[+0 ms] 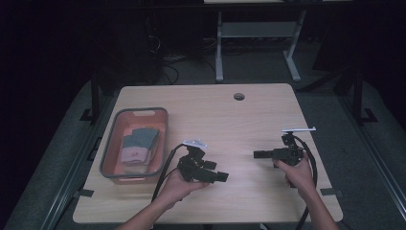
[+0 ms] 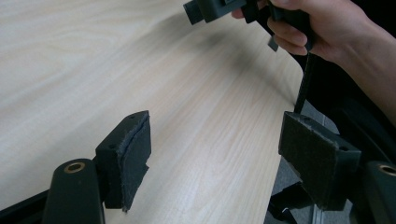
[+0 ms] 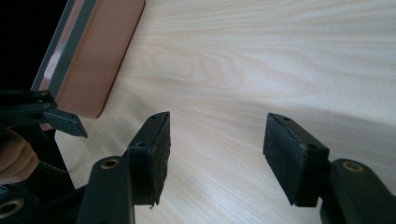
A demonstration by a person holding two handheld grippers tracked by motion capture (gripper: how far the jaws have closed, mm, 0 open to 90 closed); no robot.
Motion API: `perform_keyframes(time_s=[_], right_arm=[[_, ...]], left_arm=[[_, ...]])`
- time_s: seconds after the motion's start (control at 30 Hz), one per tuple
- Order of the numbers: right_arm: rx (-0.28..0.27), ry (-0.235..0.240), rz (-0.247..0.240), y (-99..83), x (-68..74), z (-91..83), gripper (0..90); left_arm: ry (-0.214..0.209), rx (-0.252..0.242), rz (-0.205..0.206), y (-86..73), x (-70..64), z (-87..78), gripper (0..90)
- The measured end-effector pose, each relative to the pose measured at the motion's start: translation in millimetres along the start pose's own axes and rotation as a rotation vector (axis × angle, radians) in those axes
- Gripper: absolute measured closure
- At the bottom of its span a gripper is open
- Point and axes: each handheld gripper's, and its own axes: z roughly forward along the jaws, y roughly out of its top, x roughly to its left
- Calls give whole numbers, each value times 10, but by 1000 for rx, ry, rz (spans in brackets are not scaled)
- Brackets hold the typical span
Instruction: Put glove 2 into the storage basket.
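The table is bare wood apart from the bin, which sits at its left side, likely parked there so the middle stays free for work. Inside the bin lies a folded grey and pink cloth, filling much of its floor; I cannot tell whether it is one piece or several. The left gripper hangs just right of the bin, turned away from it toward the other hand, its fingers wide apart and holding nothing. The right gripper is well right of the bin and points back toward it, fingers likewise spread and empty, seemingly poised before a reach.
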Motion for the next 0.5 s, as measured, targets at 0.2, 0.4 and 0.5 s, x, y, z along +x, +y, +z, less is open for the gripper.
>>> perform_keyframes(time_s=[0.2,0.4,0.5], right_arm=[[3,6,-5,-101,-22,2,397],[5,28,-15,-195,-4,-15,379],[-15,33,-27,-251,18,-42,377]], left_arm=[[-3,13,25,-105,-21,34,254],[4,2,37,-221,-35,48,254],[23,10,55,-278,-54,59,244]])
